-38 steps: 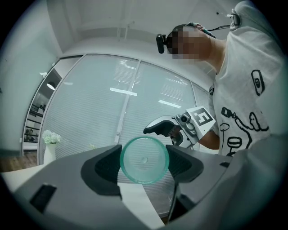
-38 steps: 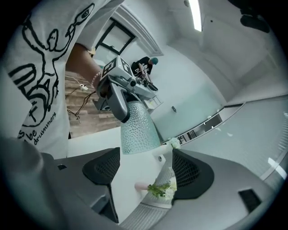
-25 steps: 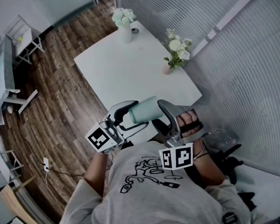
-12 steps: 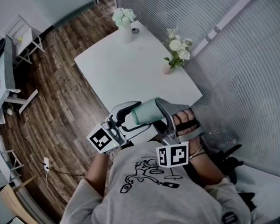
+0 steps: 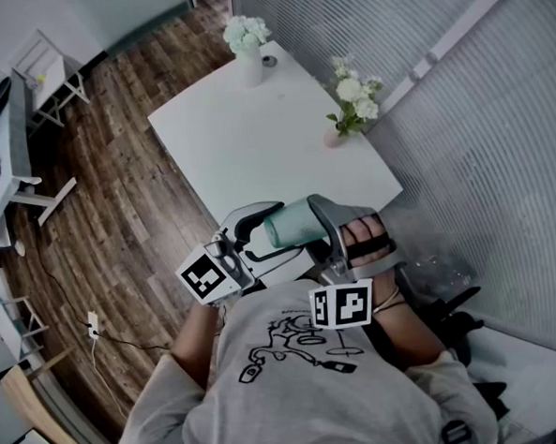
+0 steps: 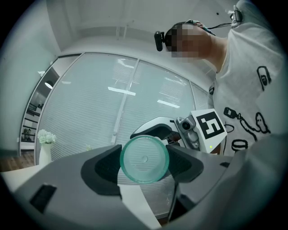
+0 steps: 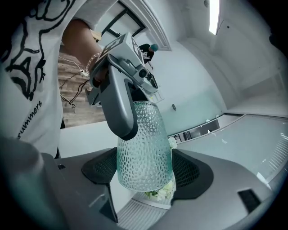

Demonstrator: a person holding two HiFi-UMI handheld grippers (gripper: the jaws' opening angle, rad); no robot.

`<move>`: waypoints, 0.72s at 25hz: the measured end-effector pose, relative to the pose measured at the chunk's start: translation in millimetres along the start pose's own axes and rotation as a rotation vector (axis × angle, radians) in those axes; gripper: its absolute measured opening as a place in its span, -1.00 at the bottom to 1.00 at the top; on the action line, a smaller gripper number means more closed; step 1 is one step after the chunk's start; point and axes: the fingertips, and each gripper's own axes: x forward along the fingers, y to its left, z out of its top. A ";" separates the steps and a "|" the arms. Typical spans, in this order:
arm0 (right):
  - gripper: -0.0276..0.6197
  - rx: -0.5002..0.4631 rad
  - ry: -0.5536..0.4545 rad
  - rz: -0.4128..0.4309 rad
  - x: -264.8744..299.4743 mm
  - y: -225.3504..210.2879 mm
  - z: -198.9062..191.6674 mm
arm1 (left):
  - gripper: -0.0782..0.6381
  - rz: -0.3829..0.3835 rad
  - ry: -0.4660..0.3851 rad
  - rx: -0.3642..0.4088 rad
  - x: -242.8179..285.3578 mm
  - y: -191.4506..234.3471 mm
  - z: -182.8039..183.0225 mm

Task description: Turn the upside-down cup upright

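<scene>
The cup (image 5: 295, 224) hung sideways in the air above the near edge of the table (image 5: 254, 133). Over the last second it had drifted slightly right as the right gripper (image 7: 144, 168) clamped its wide body. The left gripper (image 6: 144, 161) kept gripping the base end. With 2 grips on, a handover to finish the turn seemed likely.

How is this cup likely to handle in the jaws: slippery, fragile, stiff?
The cup looks like clear green glass, so it is probably stiff and breakable. Its dimpled wall may aid grip, though its taper could let it slip.
</scene>
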 end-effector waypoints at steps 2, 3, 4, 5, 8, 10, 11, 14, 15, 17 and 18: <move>0.23 0.003 -0.001 -0.001 0.1 0.1 -0.1 | 0.07 0.000 -0.002 0.000 0.3 0.1 0.5; 0.23 0.006 -0.002 -0.001 0.2 0.1 0.0 | 0.07 0.001 -0.001 0.000 0.1 0.1 0.5; 0.23 0.010 -0.003 -0.003 0.2 0.1 0.1 | 0.07 0.001 0.002 0.000 -0.1 0.1 0.4; 0.23 0.015 -0.004 -0.004 0.1 0.0 0.3 | 0.07 0.002 0.004 0.000 -0.2 -0.1 0.3; 0.23 0.030 -0.011 -0.008 -0.9 -0.6 1.0 | 0.07 0.003 0.003 0.005 -0.5 -1.1 1.5; 0.23 0.041 -0.017 -0.010 -1.3 -0.7 1.2 | 0.07 0.005 0.001 0.009 -0.6 -1.5 2.2; 0.23 0.048 -0.020 -0.010 -1.1 -0.7 1.4 | 0.07 0.006 0.000 0.011 -0.8 -1.5 2.6; 0.23 0.081 -0.037 -0.009 0.0 -1.1 2.5 | 0.07 0.008 0.000 0.015 -1.6 -0.6 3.3; 0.23 0.096 -0.044 -0.009 0.2 -0.9 2.9 | 0.07 0.008 0.000 0.016 -1.9 -0.6 3.7; 0.23 0.128 -0.059 -0.010 0.0 -0.4 3.3 | 0.07 0.008 -0.004 0.019 -1.9 -1.3 5.1; 0.23 0.144 -0.067 -0.010 -0.1 -0.2 3.3 | 0.07 0.008 -0.005 0.020 -1.7 -1.6 5.7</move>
